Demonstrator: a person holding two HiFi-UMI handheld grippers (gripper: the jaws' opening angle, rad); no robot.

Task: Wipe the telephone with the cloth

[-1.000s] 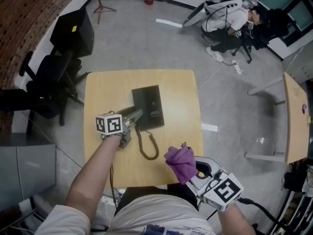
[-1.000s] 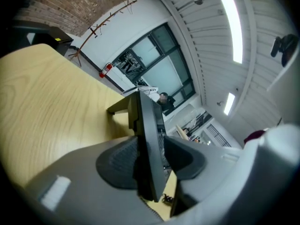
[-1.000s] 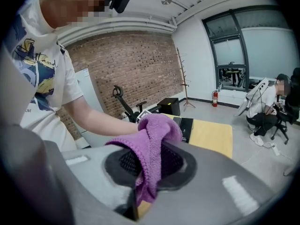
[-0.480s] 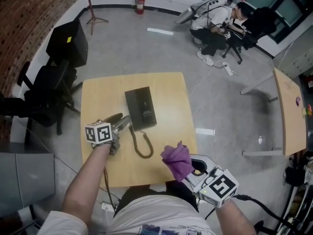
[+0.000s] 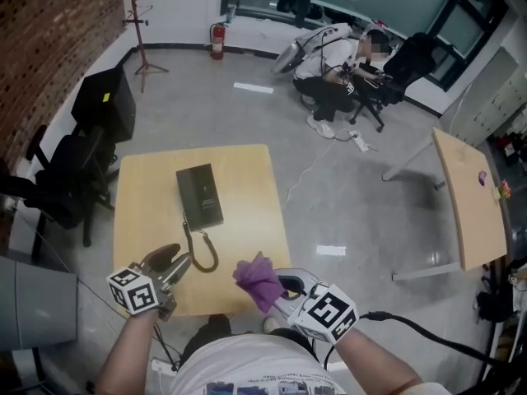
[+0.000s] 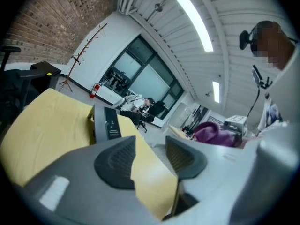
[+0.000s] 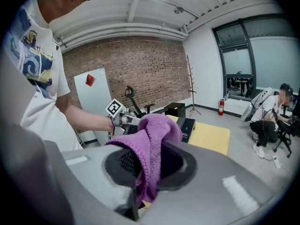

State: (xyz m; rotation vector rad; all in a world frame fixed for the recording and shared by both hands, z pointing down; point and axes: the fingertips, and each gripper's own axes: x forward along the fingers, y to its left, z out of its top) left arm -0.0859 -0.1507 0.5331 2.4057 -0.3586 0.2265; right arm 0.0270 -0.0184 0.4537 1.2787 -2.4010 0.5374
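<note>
The right claw (image 5: 282, 293) pinches the purple cloth (image 5: 257, 278) over the near edge of the bench (image 5: 247, 188), well short of the telephone (image 5: 200, 196), which lies flat toward the bench's middle. The left claw (image 5: 174, 264) is spread; its jaws have just been opening, and nothing is between them. The wipe looks not yet begun. To do it well, carry the cloth forward, press its loose bunch flat on the telephone's top and sweep lengthwise, with the left claw steadying the body clear of the coiled cord (image 5: 203, 252). Only the right gripper view shows the cloth clamped between the pads. Only the head view shows the cord.
</note>
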